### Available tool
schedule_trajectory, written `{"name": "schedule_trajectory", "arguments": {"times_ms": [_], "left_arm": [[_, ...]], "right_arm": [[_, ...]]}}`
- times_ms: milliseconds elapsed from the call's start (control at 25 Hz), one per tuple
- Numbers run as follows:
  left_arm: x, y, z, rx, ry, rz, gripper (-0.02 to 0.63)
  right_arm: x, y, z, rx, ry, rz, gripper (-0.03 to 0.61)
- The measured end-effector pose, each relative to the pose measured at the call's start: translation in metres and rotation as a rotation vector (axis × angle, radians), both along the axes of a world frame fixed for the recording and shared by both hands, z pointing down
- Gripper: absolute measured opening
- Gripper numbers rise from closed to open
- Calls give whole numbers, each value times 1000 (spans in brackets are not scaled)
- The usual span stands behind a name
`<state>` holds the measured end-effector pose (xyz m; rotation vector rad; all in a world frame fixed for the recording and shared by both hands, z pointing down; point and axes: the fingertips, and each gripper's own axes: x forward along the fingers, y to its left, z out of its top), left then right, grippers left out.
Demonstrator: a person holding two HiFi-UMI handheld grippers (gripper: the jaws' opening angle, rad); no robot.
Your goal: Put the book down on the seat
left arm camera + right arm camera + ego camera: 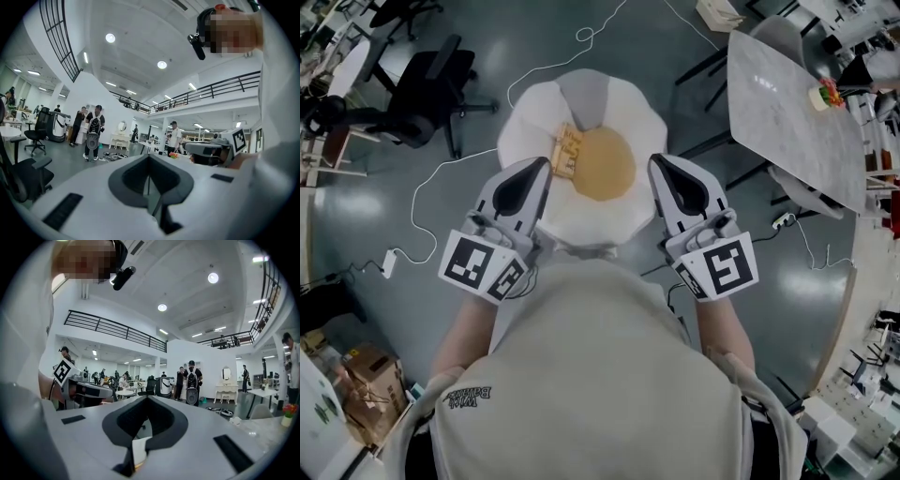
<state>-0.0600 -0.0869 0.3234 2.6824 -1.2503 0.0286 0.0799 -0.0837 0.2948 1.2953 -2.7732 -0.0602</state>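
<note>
On the white scalloped cushion seat (pixel 628 108), beside its round tan centre, the small tan book (pixel 567 151) lies flat, just past the tip of the left gripper (pixel 543 169). The right gripper (pixel 657 164) hangs well apart from the book. Both sit over the seat's near rim, jaws together and holding nothing. Bare grey floor (pixel 487 187) surrounds the seat, with a black office chair (pixel 431 80) to the left and a grey marble-topped table (pixel 792 103) to the right.

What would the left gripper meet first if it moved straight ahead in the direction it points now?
Probably nothing near: the left gripper points level, above the white seat and the book, toward open floor. People stand far ahead; depth is unclear.
</note>
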Motion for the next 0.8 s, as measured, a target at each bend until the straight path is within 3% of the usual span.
{"name": "schedule_trajectory", "arguments": {"times_ms": [800], "left_arm": [[-10,-2,4,-3,-6,-14,9]], "right_arm": [[-17,1,4,-5,-10,-28,8]]}}
